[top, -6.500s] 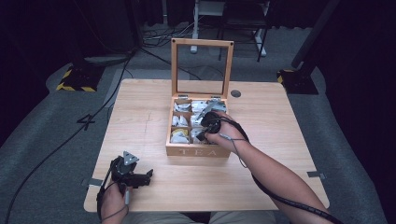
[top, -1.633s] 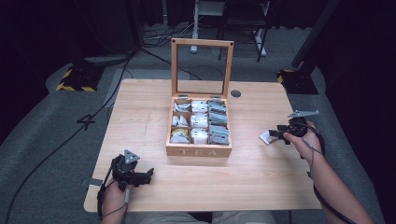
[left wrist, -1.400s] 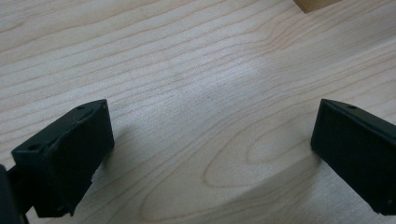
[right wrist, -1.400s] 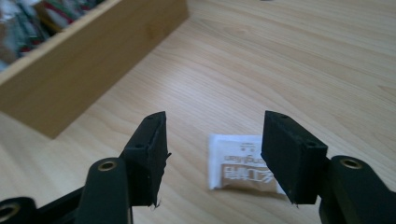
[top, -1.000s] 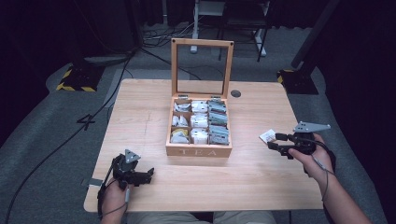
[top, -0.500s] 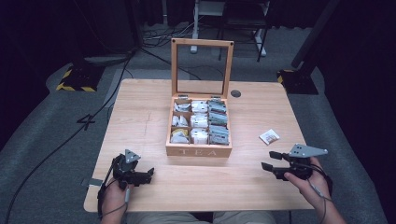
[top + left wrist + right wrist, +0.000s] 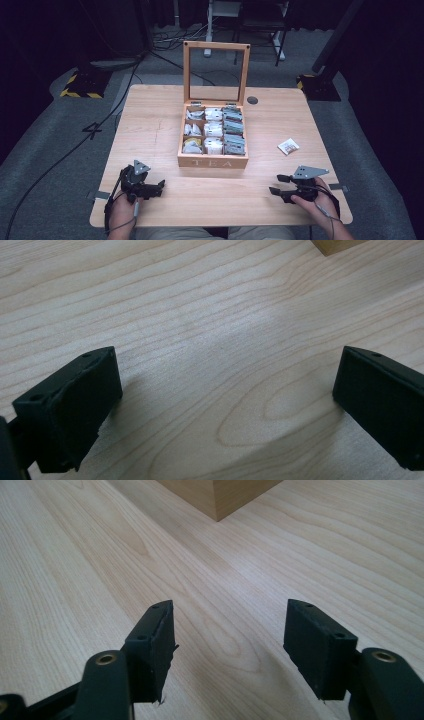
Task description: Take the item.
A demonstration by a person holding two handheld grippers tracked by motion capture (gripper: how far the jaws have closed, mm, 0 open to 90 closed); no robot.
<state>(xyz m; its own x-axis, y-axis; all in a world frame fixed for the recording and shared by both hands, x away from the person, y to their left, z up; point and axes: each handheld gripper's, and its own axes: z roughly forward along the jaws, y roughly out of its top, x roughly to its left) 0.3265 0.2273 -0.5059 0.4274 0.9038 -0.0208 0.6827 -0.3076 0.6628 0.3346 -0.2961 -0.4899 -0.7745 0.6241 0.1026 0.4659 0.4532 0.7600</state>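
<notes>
Now the table is carrying a wooden tea box, which is standing at its middle with the glass lid raised upright and the compartments holding packets in rows. Compared with a second ago, the right gripper is sitting much nearer the person, low at the front right of the table; its jaws are spread wide with nothing between them, and the right gripper view is showing bare wood in the gap and a corner of the box ahead. The left gripper is resting at the front left as it was, its jaws also gaping wide and empty over plain wood. Smallest of all, a single tea bag is lying flat to the right of the box, well apart from both grippers, at the spot where the right gripper was holding it a moment earlier. That is suggesting the packet has been taken out and set down, so this step is looking finished, with both hands back at rest.
</notes>
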